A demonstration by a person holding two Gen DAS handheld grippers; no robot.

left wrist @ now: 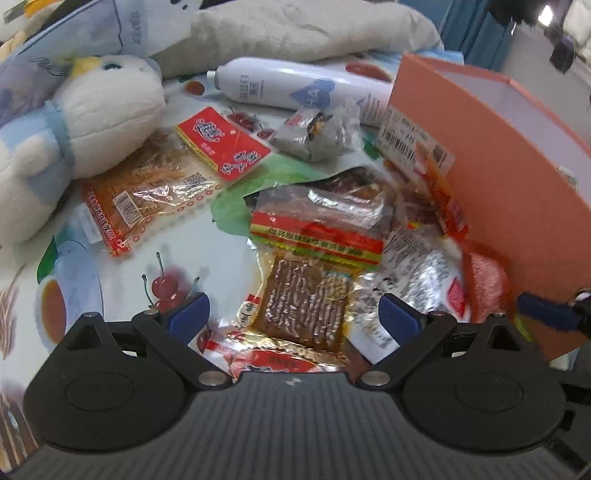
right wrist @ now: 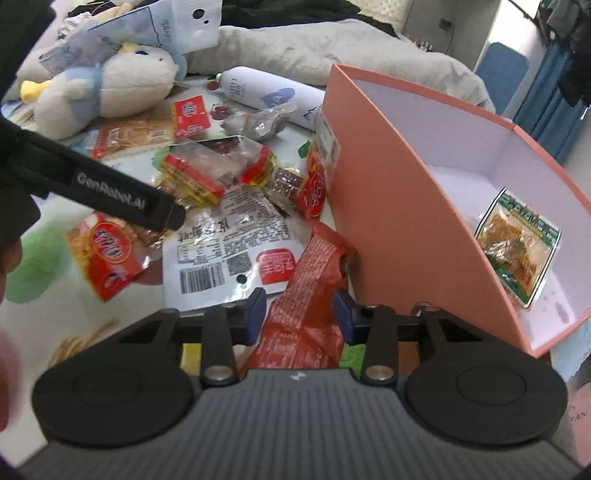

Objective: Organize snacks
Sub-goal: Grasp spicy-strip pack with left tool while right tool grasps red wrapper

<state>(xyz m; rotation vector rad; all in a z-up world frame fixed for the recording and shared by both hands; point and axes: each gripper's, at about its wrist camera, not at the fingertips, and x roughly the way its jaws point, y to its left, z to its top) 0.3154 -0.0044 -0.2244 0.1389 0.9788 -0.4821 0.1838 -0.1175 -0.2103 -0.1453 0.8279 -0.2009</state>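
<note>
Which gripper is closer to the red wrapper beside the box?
Right. The right gripper straddles the red wrapper; the left gripper sits over the brown snack, farther left.

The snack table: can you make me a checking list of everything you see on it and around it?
Surface: cherry-print tablecloth, crowded.
Job's things: orange box open, one green-edged snack packet inside; many snack packets piled beside it, including a red packet.
Clutter: plush toy, white bottle lying down, grey blanket.
Grippers: left gripper jaws open above a brown snack packet; right gripper jaws open astride the red packet.
Cables: nothing seen.
Surroundings: blue curtain.
</note>
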